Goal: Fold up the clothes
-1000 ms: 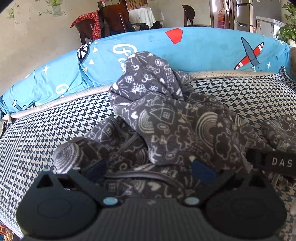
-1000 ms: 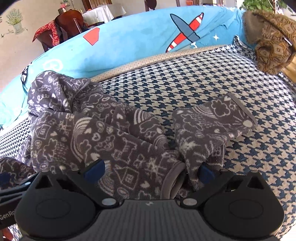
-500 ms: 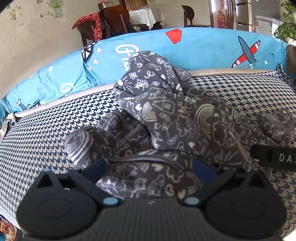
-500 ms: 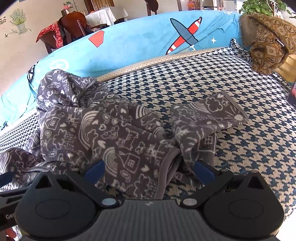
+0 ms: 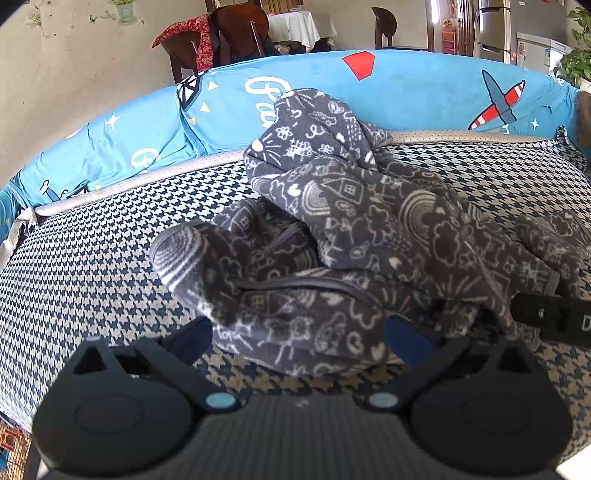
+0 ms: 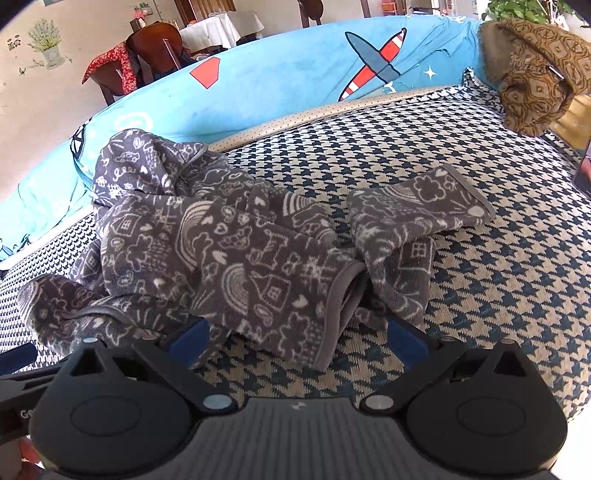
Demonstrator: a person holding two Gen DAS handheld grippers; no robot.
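Observation:
A crumpled grey fleece garment (image 5: 354, 229) with white doodle print lies heaped on the houndstooth sofa seat (image 5: 92, 258). In the left wrist view my left gripper (image 5: 299, 341) stands open, its blue pads either side of the near hem, not closed on it. In the right wrist view the same garment (image 6: 236, 258) spreads left of centre, with one sleeve (image 6: 417, 210) thrown out to the right. My right gripper (image 6: 297, 339) is open just short of a grey-bound edge. The right gripper's black body (image 5: 550, 317) shows at the left view's right edge.
A blue cover with a plane print (image 6: 280, 81) drapes the sofa back. A brown patterned cloth (image 6: 535, 70) hangs at the far right end. Wooden chairs and a white-clothed table (image 5: 295, 26) stand behind the sofa. Bare seat (image 6: 498, 295) lies right of the garment.
Both grippers have drawn back toward me and away from the garment. More bare seat now shows in front of each. The garment has stayed where it lay.

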